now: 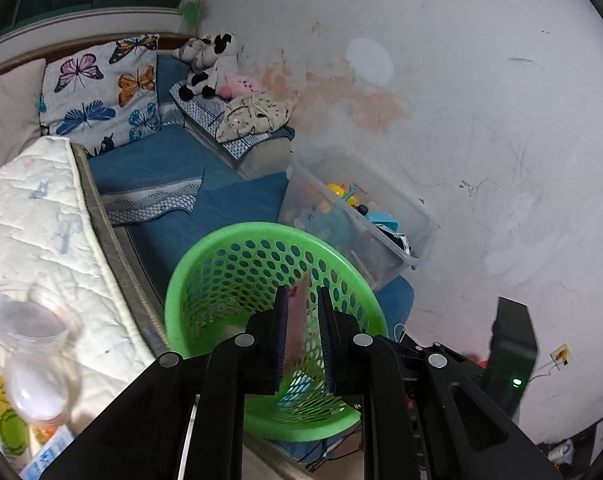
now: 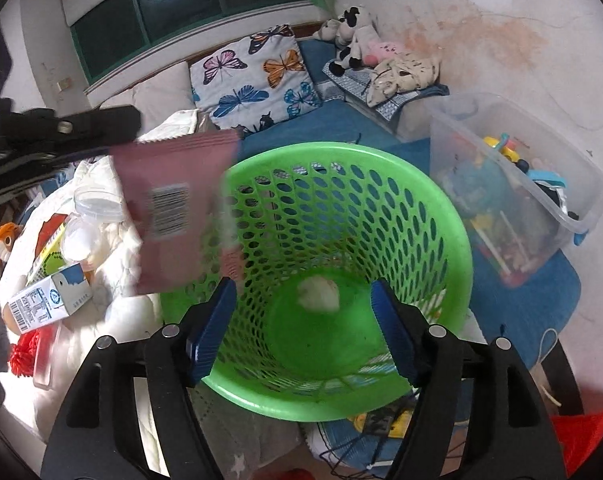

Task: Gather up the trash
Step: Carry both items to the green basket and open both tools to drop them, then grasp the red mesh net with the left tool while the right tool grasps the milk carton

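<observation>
My left hand-held gripper (image 1: 303, 300) pinches the pink wrapper (image 2: 169, 208); I'd release it squarely over the green basket (image 2: 457, 240), right hand-held gripper (image 2: 303, 300) spread, empty.

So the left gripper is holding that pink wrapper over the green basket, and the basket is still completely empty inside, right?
Not quite. The left gripper does hold the pink wrapper at the green basket, but the basket is not empty: the right wrist view shows a crumpled whitish wad lying on its bottom.
</observation>
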`<state>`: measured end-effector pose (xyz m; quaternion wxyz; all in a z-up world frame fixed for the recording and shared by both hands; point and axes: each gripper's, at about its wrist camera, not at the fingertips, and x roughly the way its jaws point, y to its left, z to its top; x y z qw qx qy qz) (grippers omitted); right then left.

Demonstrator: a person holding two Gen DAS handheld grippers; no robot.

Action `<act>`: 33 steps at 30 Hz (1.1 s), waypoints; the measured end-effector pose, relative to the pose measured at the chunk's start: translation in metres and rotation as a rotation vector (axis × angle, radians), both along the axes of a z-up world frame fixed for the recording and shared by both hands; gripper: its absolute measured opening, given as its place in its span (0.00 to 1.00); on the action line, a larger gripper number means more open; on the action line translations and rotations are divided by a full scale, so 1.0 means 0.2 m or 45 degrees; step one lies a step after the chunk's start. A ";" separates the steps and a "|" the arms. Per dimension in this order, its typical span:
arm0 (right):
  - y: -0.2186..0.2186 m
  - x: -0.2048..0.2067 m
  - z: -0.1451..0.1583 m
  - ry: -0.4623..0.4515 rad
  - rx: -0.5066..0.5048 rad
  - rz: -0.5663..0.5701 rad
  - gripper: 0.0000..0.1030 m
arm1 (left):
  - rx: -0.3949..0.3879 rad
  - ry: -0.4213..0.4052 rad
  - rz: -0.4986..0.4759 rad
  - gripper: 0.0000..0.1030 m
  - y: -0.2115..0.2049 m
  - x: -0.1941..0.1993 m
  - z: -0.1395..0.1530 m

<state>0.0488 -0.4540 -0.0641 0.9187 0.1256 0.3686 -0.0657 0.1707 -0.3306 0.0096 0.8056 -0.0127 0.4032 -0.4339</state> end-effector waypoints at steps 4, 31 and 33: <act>-0.01 -0.02 0.01 -0.006 0.008 -0.005 0.69 | 0.019 0.031 0.011 0.39 -0.03 0.01 -0.06; 0.54 -0.01 0.17 -0.071 0.049 0.308 0.83 | 0.127 -0.220 0.510 0.50 1.05 -0.27 0.04; 0.60 -0.01 0.18 -0.075 0.049 0.349 0.84 | 0.127 -0.214 0.562 0.50 1.15 -0.28 0.04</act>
